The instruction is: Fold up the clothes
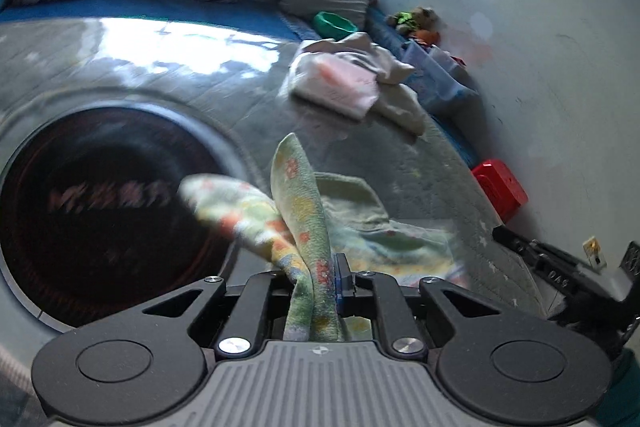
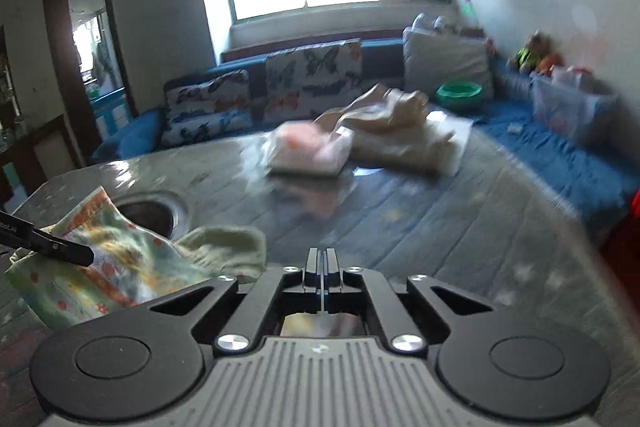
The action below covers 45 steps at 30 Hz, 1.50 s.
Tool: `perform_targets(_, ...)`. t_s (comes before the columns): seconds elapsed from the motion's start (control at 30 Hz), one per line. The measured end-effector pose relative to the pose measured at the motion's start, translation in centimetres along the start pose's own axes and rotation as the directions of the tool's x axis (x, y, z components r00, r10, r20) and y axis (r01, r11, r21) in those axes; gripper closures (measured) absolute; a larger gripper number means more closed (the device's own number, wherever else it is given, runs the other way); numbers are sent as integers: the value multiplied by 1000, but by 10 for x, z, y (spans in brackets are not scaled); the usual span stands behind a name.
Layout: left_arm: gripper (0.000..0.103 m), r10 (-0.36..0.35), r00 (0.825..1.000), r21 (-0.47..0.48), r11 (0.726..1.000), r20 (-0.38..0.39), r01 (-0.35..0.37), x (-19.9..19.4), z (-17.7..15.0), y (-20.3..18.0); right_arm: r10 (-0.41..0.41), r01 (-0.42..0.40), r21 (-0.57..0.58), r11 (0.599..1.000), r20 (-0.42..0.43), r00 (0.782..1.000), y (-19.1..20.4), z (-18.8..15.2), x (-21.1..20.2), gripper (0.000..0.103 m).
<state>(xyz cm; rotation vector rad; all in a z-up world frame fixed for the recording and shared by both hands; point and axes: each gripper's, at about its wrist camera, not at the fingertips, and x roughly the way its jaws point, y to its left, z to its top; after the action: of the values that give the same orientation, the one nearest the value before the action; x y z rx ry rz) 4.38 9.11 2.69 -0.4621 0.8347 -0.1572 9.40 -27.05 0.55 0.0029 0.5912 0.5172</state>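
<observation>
Gripping a bunched fold of the pale green, flower-printed terry cloth point(image 1: 308, 223), the left tongs point(image 1: 320, 279) are pinched on it, with the fabric rising between the fingers and trailing down onto the grey plank-patterned tabletop point(image 1: 160, 83). Seen from the right wrist, the right tongs point(image 2: 322, 263) are fully closed with nothing visible between their tips. The cloth point(image 2: 120, 267) lies to their left, spread roughly sideways, so the left hand is plainly nearer. The right would likely need to open and reach left for a free edge. Farther back sit a folded pink-and-white stack point(image 2: 308, 151) and cream folded garments point(image 2: 400, 135), well apart. A dark round recess point(image 1: 100, 211) lies beside the cloth.
</observation>
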Motion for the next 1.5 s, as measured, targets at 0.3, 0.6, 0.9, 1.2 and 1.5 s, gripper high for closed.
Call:
perform_targets(0.3, 90, 12, 1000, 14, 1000, -12, -12, 7, 3, -8, 38, -21, 134, 991, -128, 991, -29, -30, 20, 81)
perform_targets(0.6, 90, 52, 998, 13, 999, -25, -51, 12, -3, 0, 33, -9, 188, 982, -124, 992, -26, -50, 42, 73)
perform_targets(0.9, 90, 14, 1000, 59, 998, -16, -13, 9, 9, -19, 26, -21, 67, 998, -71, 997, -11, -26, 24, 96)
perform_targets(1.2, 91, -69, 997, 104, 992, 28, 66, 17, 28, -54, -97, 99, -34, 994, 62, 993, -26, 20, -11, 96)
perform_targets(1.5, 90, -67, 988, 61, 995, -137, 76, 74, 1, -57, -184, 183, -15, 983, -70, 980, -59, -6, 14, 96)
